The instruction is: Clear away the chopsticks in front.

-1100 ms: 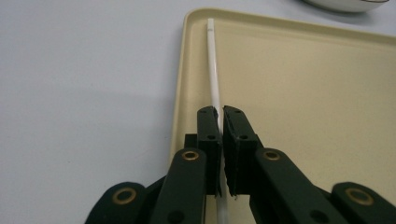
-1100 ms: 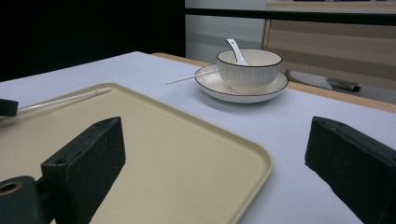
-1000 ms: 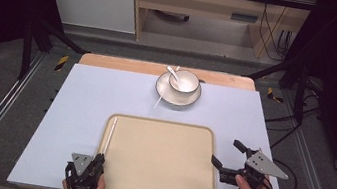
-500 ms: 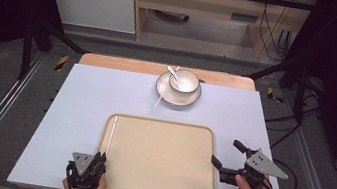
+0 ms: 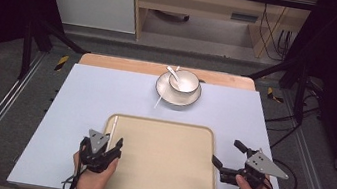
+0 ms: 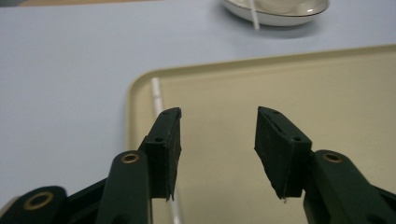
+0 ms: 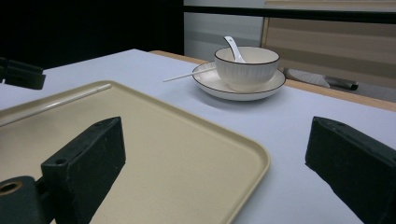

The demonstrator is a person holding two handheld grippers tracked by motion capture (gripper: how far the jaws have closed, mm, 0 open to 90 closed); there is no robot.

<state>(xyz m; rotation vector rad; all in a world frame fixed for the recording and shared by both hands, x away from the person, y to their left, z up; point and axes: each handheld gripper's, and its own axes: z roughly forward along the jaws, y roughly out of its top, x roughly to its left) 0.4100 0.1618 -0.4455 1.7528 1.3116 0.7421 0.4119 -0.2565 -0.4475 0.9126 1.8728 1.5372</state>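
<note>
A beige tray lies at the near middle of the table, with a white chopstick along its left rim. My left gripper hovers over that rim near the tray's left front corner. Its jaws have just been opening and stand apart with nothing between them. In the left gripper view the chopstick runs under the left jaw of my left gripper. My right gripper is wide open at the tray's right edge, empty; in the right gripper view it looks over the tray's corner.
At the far middle a white bowl with a spoon stands on a plate; a second chopstick leans on the plate's rim. The right gripper view shows the bowl and plate ahead.
My left gripper has risen and moved forward and right along the tray's left rim, and its jaws have parted. The right gripper and the chopstick have stayed put.
</note>
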